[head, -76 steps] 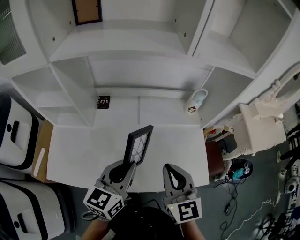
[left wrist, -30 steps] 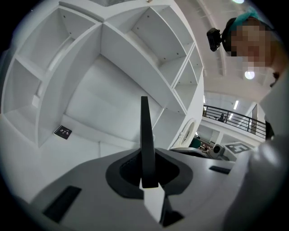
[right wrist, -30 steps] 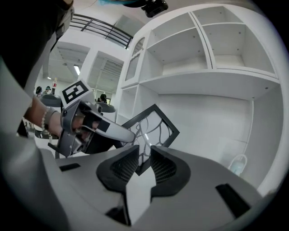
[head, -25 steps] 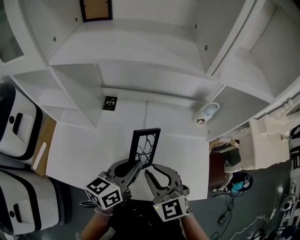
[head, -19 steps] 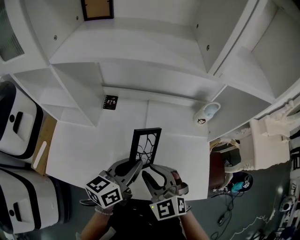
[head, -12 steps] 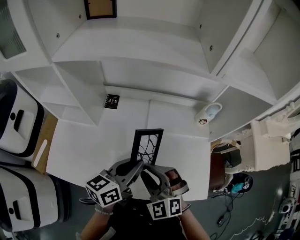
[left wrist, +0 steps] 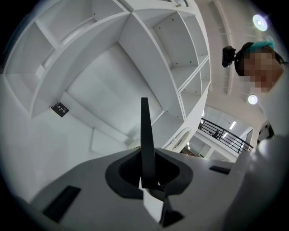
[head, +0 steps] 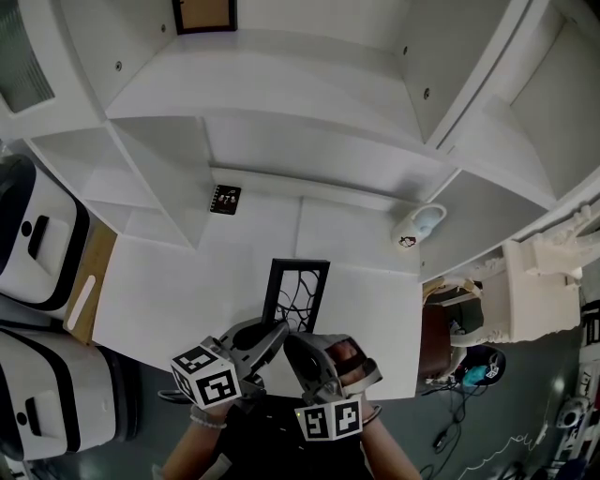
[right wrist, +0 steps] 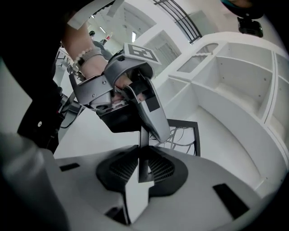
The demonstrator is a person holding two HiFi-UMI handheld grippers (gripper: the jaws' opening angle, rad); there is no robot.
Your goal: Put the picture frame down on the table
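Lower centre of head view: left gripper (head: 278,329) and right gripper (head: 293,343) sit side by side over the near edge of the tabletop (head: 169,291). Tips converge on the bottom of the picture frame (head: 298,292).

Left claw: pressed together on the frame. Left gripper view shows the frame edge-on, a thin dark blade (left wrist: 144,131) rising straight up from between the jaws.

Right claw: also pinched tight, on a thin dark strip at the frame's near lower side. Right gripper view shows that strip running up from the jaws to under the left gripper. Cannot tell which part of the frame the strip is.

Frame: black border, branching line pattern inside. Upright, just beyond the claws, centre of head view. Its lower edge is hidden behind the claws, so cannot tell if it touches the tabletop.

Further back, upper left of centre: small black card (head: 225,199) flat on the white surface, well apart from the frame.

Right of centre: white mug (head: 417,225) on its side.

Far: white shelf unit (head: 281,103) fills the upper half. A brown-backed frame (head: 203,13) sits at the very top edge, left of centre.
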